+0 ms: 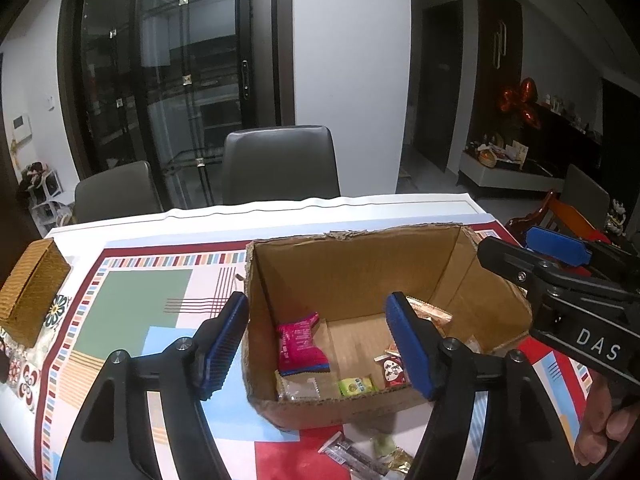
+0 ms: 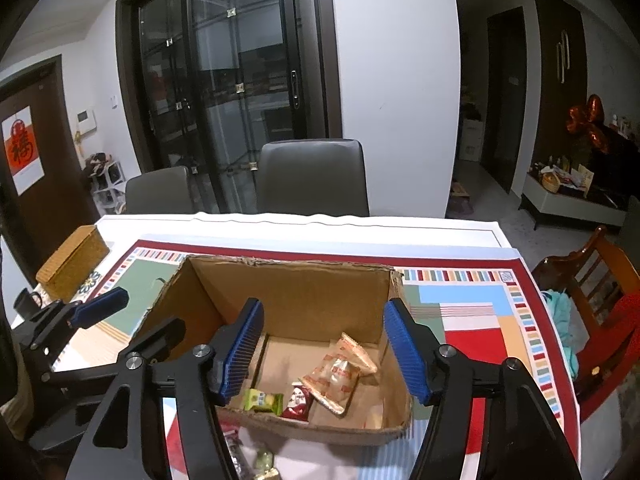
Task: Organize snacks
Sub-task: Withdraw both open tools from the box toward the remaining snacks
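Note:
An open cardboard box [image 1: 352,236] [image 2: 288,262] stands on the patterned tablecloth. Inside lie a pink packet [image 1: 300,344], a small green sweet [image 1: 356,386] [image 2: 262,400], a red-and-white sweet [image 1: 394,372] [image 2: 298,400] and orange-white packets [image 2: 336,376] [image 1: 432,314]. My left gripper [image 1: 316,344] hangs open over the box's left side, holding nothing. Over the box's near right part my right gripper [image 2: 324,350] is also open and bare. Each gripper shows in the other's view [image 1: 532,250] [image 2: 132,320]. A silver bar [image 1: 348,454] and other wrapped snacks lie before the box.
A woven box [image 1: 32,288] [image 2: 74,264] sits at the table's left edge, with a dark mug [image 2: 28,302] near it. Two grey chairs [image 1: 280,164] stand behind the table. A wooden chair [image 2: 592,280] is at the right.

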`<move>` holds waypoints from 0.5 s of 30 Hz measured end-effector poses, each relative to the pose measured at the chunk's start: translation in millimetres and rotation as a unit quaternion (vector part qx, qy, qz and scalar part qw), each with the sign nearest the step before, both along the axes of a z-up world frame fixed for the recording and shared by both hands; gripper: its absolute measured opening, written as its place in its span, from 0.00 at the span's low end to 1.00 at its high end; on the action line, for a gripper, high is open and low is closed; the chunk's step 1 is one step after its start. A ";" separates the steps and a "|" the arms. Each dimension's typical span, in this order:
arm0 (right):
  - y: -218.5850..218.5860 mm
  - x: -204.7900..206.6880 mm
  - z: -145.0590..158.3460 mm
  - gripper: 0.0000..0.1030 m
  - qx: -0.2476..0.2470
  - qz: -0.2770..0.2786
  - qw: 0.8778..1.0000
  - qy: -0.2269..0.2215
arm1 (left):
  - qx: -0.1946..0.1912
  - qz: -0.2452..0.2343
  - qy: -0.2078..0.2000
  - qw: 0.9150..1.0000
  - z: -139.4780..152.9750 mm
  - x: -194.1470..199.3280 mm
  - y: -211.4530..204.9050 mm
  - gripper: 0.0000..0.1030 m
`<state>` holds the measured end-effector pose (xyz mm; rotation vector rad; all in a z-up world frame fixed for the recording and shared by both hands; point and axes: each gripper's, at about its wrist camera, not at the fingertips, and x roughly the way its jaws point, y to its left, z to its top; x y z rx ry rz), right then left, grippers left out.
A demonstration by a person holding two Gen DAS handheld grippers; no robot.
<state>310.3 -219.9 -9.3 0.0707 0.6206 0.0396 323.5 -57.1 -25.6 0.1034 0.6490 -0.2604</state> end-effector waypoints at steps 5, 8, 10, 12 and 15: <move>2.5 -9.6 5.9 0.62 -0.002 0.001 1.000 -0.006 | -0.002 0.004 -0.005 1.000 5.3 -11.0 5.4 0.68; 5.0 -15.4 10.9 0.62 -0.002 0.002 1.000 -0.011 | -0.003 0.006 -0.006 1.000 7.2 -18.0 7.1 0.68; 5.9 -20.3 12.8 0.62 -0.002 0.003 1.000 -0.014 | -0.001 0.007 -0.007 1.000 8.8 -22.5 6.9 0.68; 5.6 -23.0 13.7 0.62 -0.002 0.003 1.000 -0.016 | -0.001 0.008 -0.008 1.000 10.2 -27.2 6.5 0.68; 5.3 -28.6 15.8 0.62 -0.002 0.003 1.000 -0.019 | 0.000 0.008 -0.010 1.000 11.7 -32.9 7.3 0.68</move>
